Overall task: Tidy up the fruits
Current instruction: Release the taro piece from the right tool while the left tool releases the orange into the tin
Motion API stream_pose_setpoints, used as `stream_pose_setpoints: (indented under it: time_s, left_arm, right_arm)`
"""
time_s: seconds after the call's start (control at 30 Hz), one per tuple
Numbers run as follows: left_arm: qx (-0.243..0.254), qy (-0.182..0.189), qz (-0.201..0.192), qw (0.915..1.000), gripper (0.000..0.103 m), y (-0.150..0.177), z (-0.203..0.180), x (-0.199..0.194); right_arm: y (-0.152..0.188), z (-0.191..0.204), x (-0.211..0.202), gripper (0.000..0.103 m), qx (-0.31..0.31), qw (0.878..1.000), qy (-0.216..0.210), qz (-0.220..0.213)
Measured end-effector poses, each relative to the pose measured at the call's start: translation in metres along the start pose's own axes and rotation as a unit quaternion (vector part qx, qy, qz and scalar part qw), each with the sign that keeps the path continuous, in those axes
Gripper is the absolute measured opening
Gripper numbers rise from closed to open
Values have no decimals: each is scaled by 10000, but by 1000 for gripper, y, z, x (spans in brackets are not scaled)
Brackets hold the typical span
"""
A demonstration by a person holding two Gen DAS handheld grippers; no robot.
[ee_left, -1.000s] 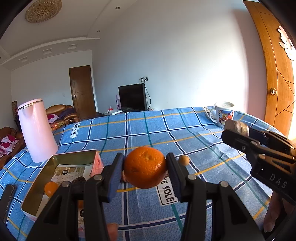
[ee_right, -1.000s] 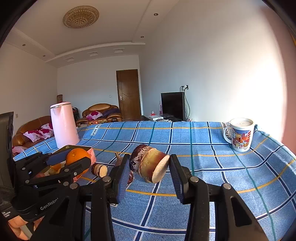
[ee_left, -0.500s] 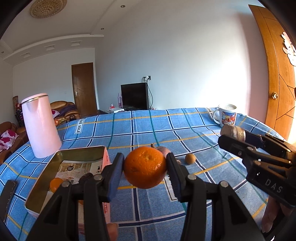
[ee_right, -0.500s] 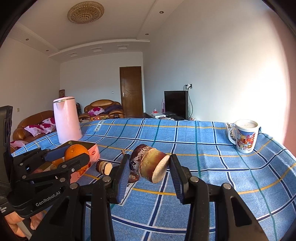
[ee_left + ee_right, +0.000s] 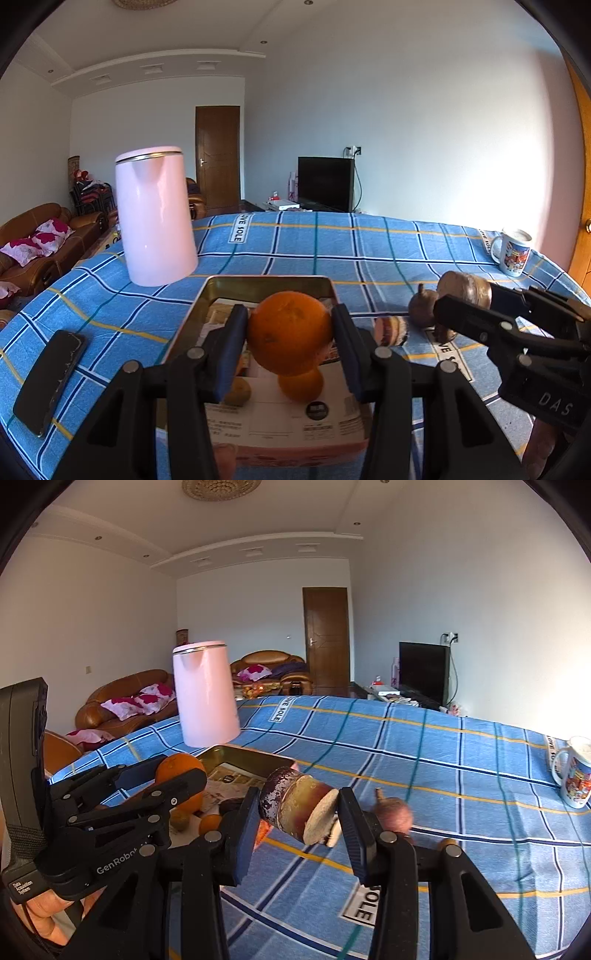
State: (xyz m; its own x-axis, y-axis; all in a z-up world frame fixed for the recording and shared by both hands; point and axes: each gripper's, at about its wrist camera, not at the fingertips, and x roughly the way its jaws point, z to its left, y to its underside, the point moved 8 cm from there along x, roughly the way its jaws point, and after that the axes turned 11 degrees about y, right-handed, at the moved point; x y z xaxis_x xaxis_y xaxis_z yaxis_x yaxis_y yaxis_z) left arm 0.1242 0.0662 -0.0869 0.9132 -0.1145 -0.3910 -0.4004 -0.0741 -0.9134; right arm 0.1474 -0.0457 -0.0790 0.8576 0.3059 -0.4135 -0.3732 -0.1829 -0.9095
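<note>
Change: the left gripper (image 5: 290, 334) has swung from over the open tablecloth to directly above the tin tray (image 5: 221, 284); the kettle (image 5: 155, 216) now stands close behind the tray in its view.
Meaning: in my judgement the carry is finished and the release into the tray is the step due.
Left tongs: closed firmly on the large orange (image 5: 290, 332), both pads pressed to its sides, fruit held clear above the tray floor.
Right tongs: closed on a brown cut-ended piece (image 5: 299, 810), held above the cloth just right of the tray, not yet over it.
Tray contents: a small orange (image 5: 301, 384) and a greenish-brown fruit (image 5: 238, 393) on printed paper lining; room remains.
Outside tray: a reddish-brown fruit (image 5: 395, 814) and a smaller sliced piece (image 5: 391, 328) lie on the tablecloth (image 5: 461, 775).
Mug (image 5: 574, 771): far edge; contents cannot be told.
</note>
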Motion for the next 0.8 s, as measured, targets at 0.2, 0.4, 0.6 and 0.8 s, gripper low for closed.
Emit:
stream_pose_setpoints:
  time_s: [0.2, 0.4, 0.6, 0.8]
  left_arm:
    - [-276, -247, 196, 9991, 49, 12, 39, -4]
    - [-458, -410, 354, 9975, 49, 25, 63, -4]
    - [-410, -386, 351, 9978, 51, 26, 65, -6]
    - [-340, -367, 229, 9985, 65, 20, 56, -13]
  right_arm:
    - [10, 52, 20, 44, -312, 9979, -440, 360]
    - [25, 92, 39, 44, -682, 9924, -655, 793]
    - [35, 101, 54, 45, -794, 9878, -672, 1162]
    - [38, 105, 47, 55, -927, 9859, -754, 1174]
